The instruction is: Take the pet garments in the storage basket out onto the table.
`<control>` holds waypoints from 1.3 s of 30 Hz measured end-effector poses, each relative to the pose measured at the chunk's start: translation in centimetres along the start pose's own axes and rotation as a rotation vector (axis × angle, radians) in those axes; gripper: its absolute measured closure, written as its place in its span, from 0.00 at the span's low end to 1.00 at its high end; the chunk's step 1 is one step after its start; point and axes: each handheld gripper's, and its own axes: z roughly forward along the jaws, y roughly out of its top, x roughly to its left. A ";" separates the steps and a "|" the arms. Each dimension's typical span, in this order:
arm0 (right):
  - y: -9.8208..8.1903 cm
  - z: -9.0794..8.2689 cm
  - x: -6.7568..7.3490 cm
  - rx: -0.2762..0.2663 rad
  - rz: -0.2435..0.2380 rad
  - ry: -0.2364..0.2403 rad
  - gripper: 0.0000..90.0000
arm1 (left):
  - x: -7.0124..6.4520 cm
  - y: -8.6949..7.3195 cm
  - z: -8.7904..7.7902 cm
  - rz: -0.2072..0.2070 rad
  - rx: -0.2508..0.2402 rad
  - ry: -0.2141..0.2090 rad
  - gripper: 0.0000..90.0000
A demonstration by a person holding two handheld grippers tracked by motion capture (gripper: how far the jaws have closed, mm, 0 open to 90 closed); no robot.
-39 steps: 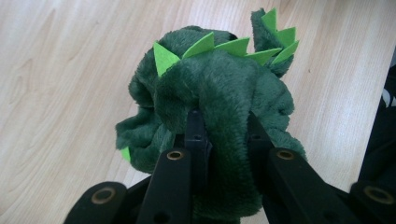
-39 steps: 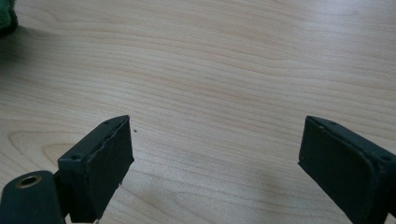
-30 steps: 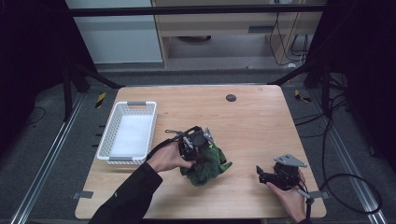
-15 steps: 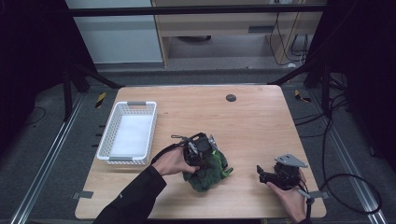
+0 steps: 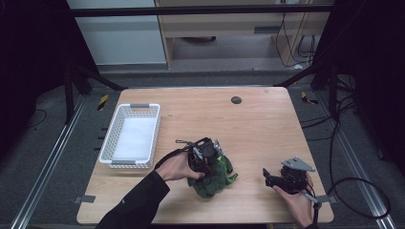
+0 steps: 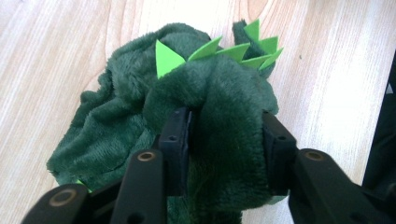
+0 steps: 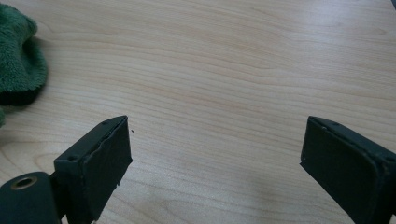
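A dark green plush toy (image 5: pixel 213 178) with bright green spikes lies crumpled on the wooden table, near the front centre. My left gripper (image 5: pixel 213 164) points down into it from the left. In the left gripper view its jaws have just been opening. A raised fold of the plush toy (image 6: pixel 140 107) stands between them and brushes both pads (image 6: pixel 180 133) without looking squeezed. My right gripper (image 5: pixel 266 178) rests low at the front right, apart from the toy. It is open over bare wood (image 7: pixel 215 140), with an edge of the plush toy (image 7: pixel 18 60) far to its left.
A white plastic basket (image 5: pixel 130 106) stands at the table's left side, with nothing in it. A small dark round hole (image 5: pixel 236 99) sits near the far edge. Cables trail off the right side of the table (image 5: pixel 267 124).
My left hand and the plush toy have drifted slightly toward the table's near edge. The right hand has stayed in place.
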 end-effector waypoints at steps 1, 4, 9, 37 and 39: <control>0.0 0.0 0.0 -0.002 0.000 -0.001 0.09 | -0.1 0.0 -0.1 0.002 -0.003 0.005 0.64; 0.0 0.0 0.0 -0.002 0.004 -0.001 0.09 | -0.2 -0.1 -0.3 0.003 -0.014 0.012 0.59; 0.0 0.0 0.0 -0.004 0.003 -0.001 0.09 | -0.3 -0.3 -1.2 -0.001 -0.044 0.022 0.51; 0.0 0.0 -0.2 -0.017 0.012 -0.009 0.09 | -0.5 -5.7 -6.4 -0.200 -0.434 0.168 0.30; 0.1 0.0 -0.2 -0.018 0.013 -0.009 0.09 | -0.6 -6.4 -6.7 -0.220 -0.463 0.186 0.30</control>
